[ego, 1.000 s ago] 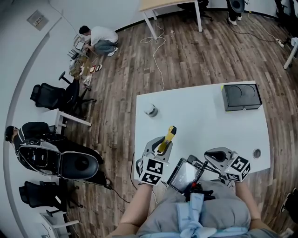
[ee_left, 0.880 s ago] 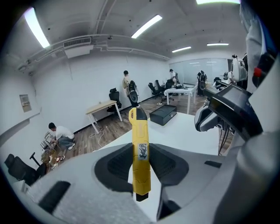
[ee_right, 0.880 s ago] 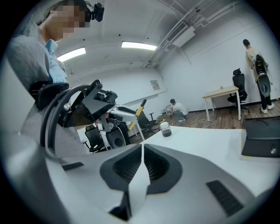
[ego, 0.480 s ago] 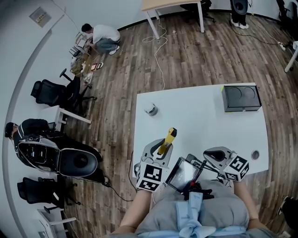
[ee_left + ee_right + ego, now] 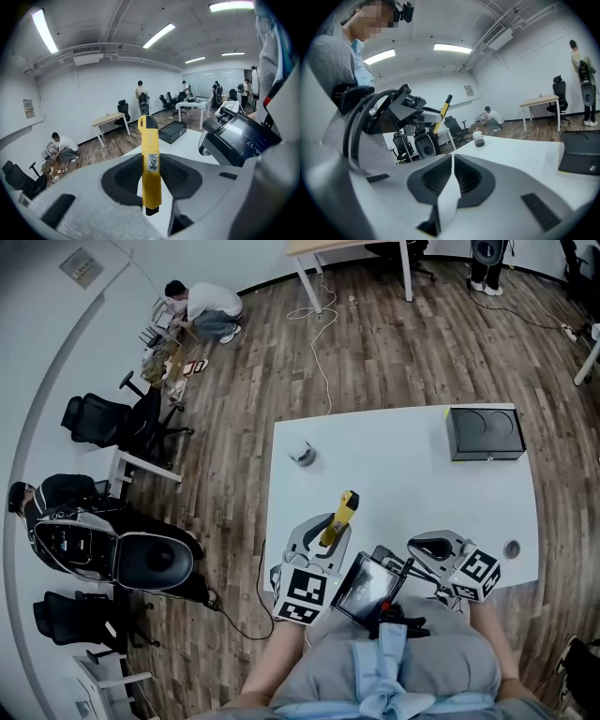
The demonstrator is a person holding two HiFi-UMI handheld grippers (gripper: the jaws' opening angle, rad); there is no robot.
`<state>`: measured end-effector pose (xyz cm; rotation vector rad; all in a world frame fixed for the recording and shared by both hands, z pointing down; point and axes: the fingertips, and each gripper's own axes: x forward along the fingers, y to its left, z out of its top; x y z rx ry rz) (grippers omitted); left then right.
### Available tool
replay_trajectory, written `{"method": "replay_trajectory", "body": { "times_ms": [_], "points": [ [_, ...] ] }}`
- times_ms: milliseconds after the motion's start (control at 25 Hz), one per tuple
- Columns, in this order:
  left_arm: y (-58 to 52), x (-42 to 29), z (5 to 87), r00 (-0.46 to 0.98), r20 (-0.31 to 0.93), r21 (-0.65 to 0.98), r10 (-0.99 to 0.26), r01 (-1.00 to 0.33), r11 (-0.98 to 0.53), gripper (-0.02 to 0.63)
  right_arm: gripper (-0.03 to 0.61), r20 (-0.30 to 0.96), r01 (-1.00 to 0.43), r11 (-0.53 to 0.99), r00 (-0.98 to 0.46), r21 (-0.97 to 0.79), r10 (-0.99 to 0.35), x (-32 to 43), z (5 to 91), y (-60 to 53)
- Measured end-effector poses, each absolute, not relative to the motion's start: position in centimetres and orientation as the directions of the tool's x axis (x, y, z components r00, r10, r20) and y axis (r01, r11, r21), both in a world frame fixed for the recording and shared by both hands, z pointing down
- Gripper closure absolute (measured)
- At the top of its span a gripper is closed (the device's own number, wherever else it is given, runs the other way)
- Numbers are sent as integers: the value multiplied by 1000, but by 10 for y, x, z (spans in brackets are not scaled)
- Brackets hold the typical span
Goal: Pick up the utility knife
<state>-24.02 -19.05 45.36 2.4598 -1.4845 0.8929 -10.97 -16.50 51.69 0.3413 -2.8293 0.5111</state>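
Observation:
The utility knife (image 5: 339,517) is yellow with a black tip and is held off the white table (image 5: 403,474) near its front left edge. My left gripper (image 5: 330,531) is shut on its handle. In the left gripper view the knife (image 5: 150,159) stands upright between the pads of the left gripper (image 5: 151,180), its tip pointing away. My right gripper (image 5: 427,545) hovers at the table's front right. In its own view the right gripper (image 5: 451,161) has its jaws closed together with nothing in them.
A black box (image 5: 485,433) sits at the table's far right corner and a small jar (image 5: 302,455) at the far left edge. A tablet-like device (image 5: 367,587) hangs at the person's waist between the grippers. Office chairs and people are on the floor to the left.
My left gripper has risen slightly with the knife still in its jaws. The right gripper has stayed where it was.

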Motion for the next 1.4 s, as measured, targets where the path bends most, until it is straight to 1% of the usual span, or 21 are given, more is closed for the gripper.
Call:
{"method": "replay_trajectory", "body": {
  "times_ms": [520, 920, 1400],
  "points": [
    [-192, -238, 455, 347, 559, -170, -753, -841, -513, 491, 549, 286, -277, 921, -938, -276, -196, -110, 512, -168],
    [-196, -238, 445, 352, 556, -192, -753, -827, -528, 491, 551, 288, -268, 925, -939, -269, -189, -110, 507, -166],
    [-192, -240, 454, 343, 568, -174, -748, -838, -517, 491, 551, 287, -277, 922, -937, -271, -198, -109, 506, -166]
  ]
}}
